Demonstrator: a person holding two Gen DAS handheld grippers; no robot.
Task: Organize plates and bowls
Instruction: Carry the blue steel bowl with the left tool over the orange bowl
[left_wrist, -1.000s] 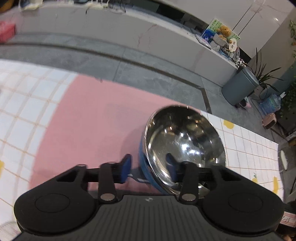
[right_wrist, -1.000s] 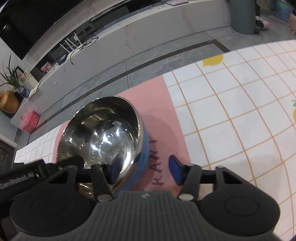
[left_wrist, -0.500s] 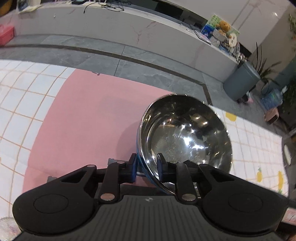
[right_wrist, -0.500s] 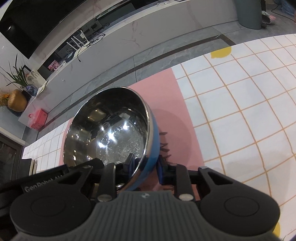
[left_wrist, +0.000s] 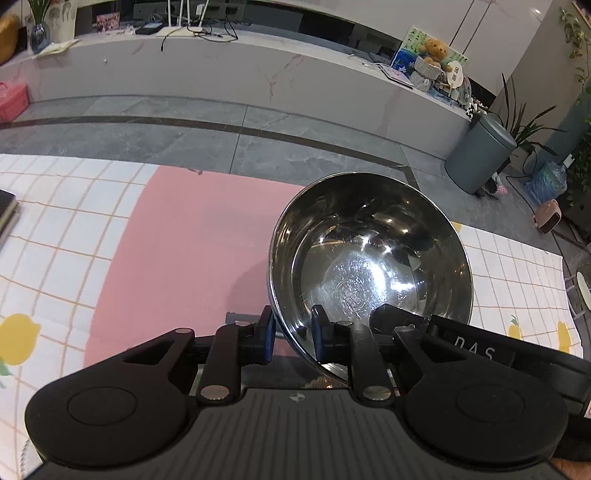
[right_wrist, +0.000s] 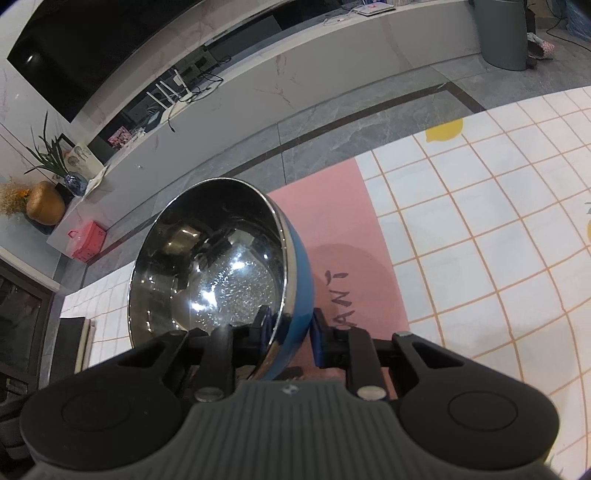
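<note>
Both grippers pinch one bowl (left_wrist: 369, 266) by its rim, opposite sides. My left gripper (left_wrist: 291, 338) is closed on the rim's left edge, one pad inside, one on the blue wall; my right gripper (right_wrist: 288, 336) is closed likewise on the right edge. Bowl held tilted above the pink mat (left_wrist: 177, 251), steel interior empty. Neither arm nearer.
</note>
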